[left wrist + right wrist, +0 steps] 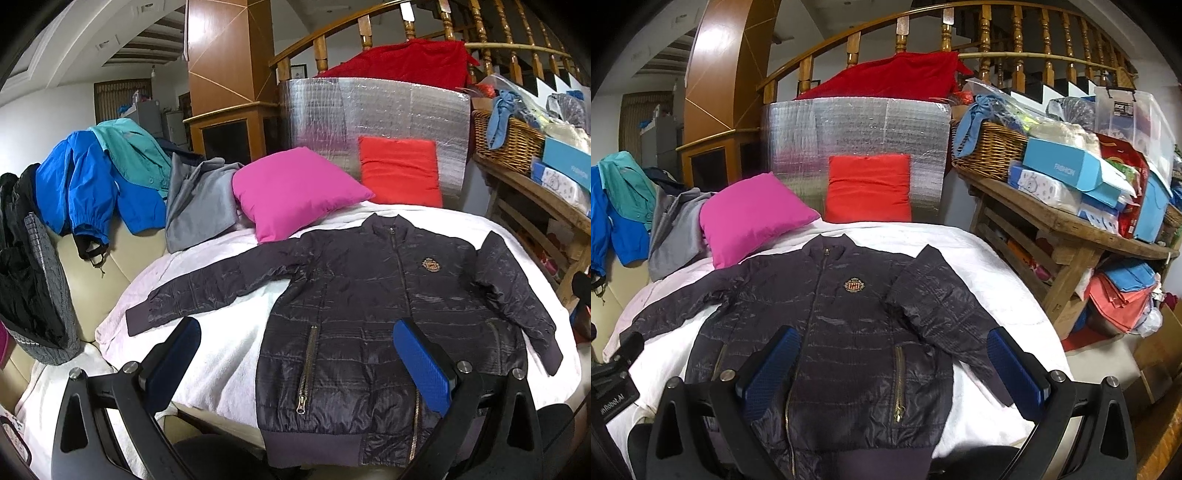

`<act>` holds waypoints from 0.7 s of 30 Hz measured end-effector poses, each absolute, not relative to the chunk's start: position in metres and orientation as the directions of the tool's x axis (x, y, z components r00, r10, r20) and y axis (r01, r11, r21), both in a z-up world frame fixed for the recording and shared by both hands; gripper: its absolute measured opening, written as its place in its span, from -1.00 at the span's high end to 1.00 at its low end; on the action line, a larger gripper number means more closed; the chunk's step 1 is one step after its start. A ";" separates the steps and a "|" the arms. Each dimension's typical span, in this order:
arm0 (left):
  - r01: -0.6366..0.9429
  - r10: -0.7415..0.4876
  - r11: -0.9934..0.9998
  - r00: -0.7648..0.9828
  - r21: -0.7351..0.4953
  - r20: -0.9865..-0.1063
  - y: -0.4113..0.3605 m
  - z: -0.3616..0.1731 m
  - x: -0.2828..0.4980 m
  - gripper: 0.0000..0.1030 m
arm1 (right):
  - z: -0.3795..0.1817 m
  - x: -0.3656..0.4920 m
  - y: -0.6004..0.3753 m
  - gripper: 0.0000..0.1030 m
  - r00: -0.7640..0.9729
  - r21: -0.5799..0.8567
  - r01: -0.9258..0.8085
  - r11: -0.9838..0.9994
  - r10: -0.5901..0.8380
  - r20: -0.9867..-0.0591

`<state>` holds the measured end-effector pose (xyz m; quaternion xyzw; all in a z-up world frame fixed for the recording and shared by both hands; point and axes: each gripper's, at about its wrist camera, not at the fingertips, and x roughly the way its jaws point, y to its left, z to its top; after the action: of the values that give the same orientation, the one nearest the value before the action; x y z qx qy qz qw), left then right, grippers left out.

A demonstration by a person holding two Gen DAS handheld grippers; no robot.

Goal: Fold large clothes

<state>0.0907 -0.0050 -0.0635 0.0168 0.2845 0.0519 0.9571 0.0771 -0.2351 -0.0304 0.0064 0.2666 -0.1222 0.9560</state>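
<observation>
1. A dark navy quilted zip-front jacket point(369, 314) lies flat, front up, on a white blanket point(221, 350) that covers the sofa. Its collar points toward the far cushions and its ribbed hem lies nearest the cameras.
2. The zip is closed, and a round gold embroidered badge point(429, 265) sits on the chest. A metal-zipped pocket shows on each side of the front.
3. The sleeve on the left of the view stretches out sideways across the blanket; the other sleeve bends down along the body, its cuff near the blanket's edge.
4. The left gripper point(295, 350) hovers above the jacket's lower half. Its blue-padded fingers point(421, 365) are spread wide and hold nothing.
5. The right gripper point(890, 365) hangs over the hem area. Its fingers point(768, 369) are likewise spread wide apart, with nothing between them.
6. Behind the collar a bright pink square cushion point(295, 192) leans beside a red-orange cushion point(400, 171), which rests against a silver foil-quilted panel point(369, 110).
7. A blue windbreaker point(81, 184), a teal garment point(133, 147) and a grey garment point(199, 203) are draped over the sofa back on the left.
8. On the right a rough wooden surface point(1071, 225) carries a wicker basket point(990, 151) and a pile of blue boxes point(1067, 166).
</observation>
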 end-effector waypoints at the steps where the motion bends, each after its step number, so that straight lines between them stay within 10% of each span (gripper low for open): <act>1: -0.094 0.114 0.994 0.831 0.064 -0.544 -0.005 -0.064 0.093 -1.00 | -0.031 0.081 -0.234 -1.00 0.828 -0.053 0.232 0.971 -0.226 -0.514; 21: -0.125 0.133 0.991 0.806 0.054 -0.577 0.005 -0.078 0.119 -1.00 | -0.046 0.113 -0.229 -1.00 0.812 -0.060 0.208 0.976 -0.206 -0.546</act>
<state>0.1187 0.0047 -0.0779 0.0065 0.3042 0.0680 0.9501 0.1129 -0.2291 -0.0460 0.0012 0.2868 -0.1088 0.9518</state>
